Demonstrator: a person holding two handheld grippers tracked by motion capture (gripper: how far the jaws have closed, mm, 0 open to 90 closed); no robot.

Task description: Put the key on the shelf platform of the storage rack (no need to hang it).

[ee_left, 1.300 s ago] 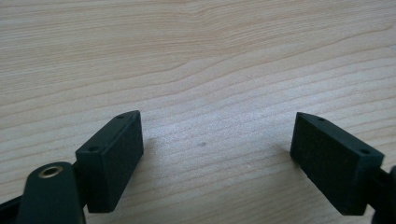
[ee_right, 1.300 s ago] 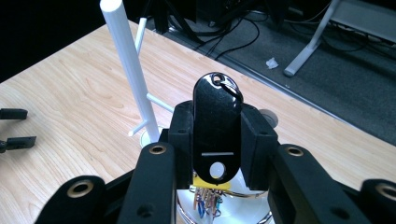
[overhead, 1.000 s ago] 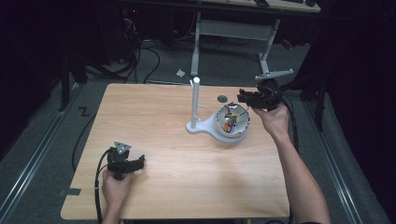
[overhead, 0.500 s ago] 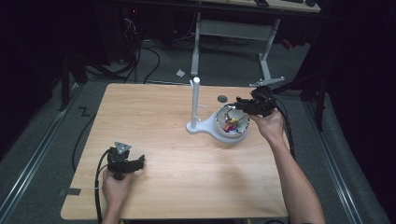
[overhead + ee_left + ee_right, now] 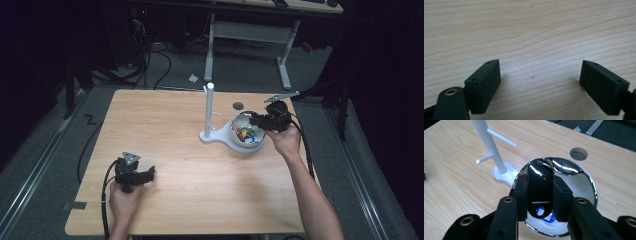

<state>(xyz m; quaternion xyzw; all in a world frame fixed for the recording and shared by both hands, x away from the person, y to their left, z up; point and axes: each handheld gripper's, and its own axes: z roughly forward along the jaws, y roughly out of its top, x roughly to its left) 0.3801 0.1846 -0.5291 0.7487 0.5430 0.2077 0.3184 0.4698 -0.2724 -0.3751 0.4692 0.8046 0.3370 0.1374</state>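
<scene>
High view showed the person's right forearm stretched from the bottom edge toward the table's [image 5: 165, 120] far right part, the hand wrapped around the right gripper [image 5: 256, 119], which pointed left over the rim of a shiny metal bowl [image 5: 239, 144]. The left hand held the left gripper [image 5: 149, 174] low at the table's near left corner, pointing right. From above, what the right gripper carried was too small and dark to make out, and the bowl's contents read only as a jumble of coloured bits.

Right gripper view made it plain: the right gripper [image 5: 539, 197] was clamped on a black key tag [image 5: 540, 188], held upright above the bowl [image 5: 584, 182], its metal ring at the top. The tag hid most of a blue tag [image 5: 550, 216] lying in the bowl. A white peg stand [image 5: 490, 147] rose just beside the bowl.

Left gripper view showed the left gripper [image 5: 540, 81] with jaws wide apart, bare wood between them.
</scene>
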